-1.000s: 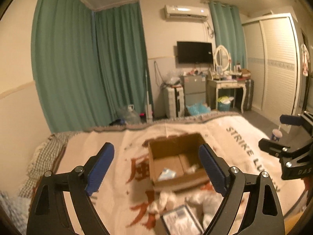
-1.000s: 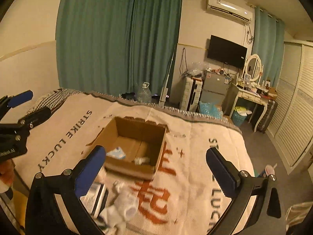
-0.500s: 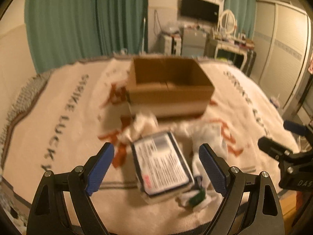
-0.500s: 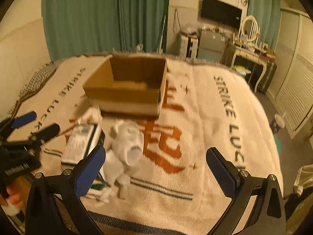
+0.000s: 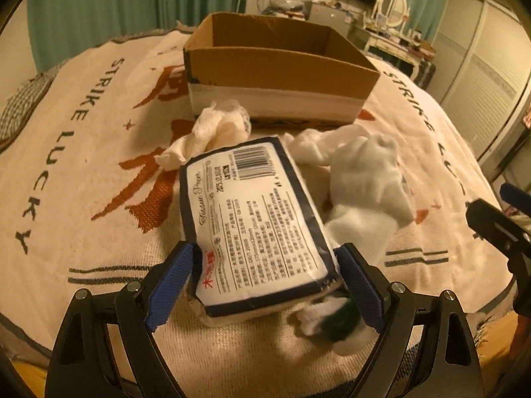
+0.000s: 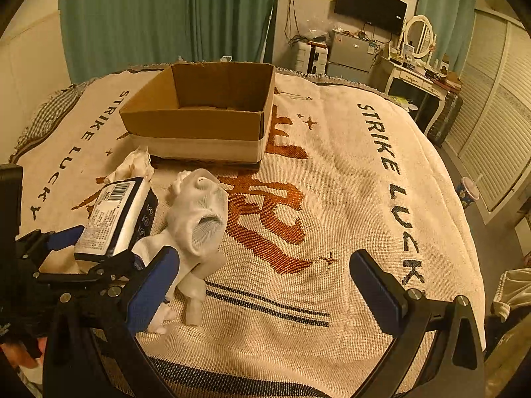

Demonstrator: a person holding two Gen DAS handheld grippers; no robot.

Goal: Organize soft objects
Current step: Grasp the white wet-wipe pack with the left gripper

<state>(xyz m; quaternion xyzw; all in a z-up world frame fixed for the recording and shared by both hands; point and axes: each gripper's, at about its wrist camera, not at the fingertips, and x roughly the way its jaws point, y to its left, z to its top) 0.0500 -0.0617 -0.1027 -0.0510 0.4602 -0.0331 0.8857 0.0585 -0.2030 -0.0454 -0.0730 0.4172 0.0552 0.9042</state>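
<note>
Left gripper [image 5: 265, 285]: nearest of all, its blue-padded fingers [image 5: 171, 285] stood wide apart on either side of the near end of the tissue pack; whether the pads touched the wrapper I could not tell, but they were not pressing it in.
Tissue pack [image 5: 255, 219]: a soft pack of tissue paper, label side up, lying on the bed's blanket [image 6: 332, 232] with its barcode end toward the box.
Right gripper [image 6: 265, 285]: fingers spread wide over bare blanket, holding nothing, just beside the white sock.
White sock [image 6: 199, 215]: bunched up to the right of the pack, touching it.
Crumpled tissue [image 5: 215, 129]: a wad lying between the pack and the box.
Cardboard box [image 6: 205, 116]: open-topped, farther up the bed; what lay inside was hidden from here.
Step in hand: as I judged it, lining up the left grasp on the tissue pack.
Next move: it seemed to call for closing gently across the pack's width, since it would squash, then lifting it clear of the sock and over the box's near wall.
</note>
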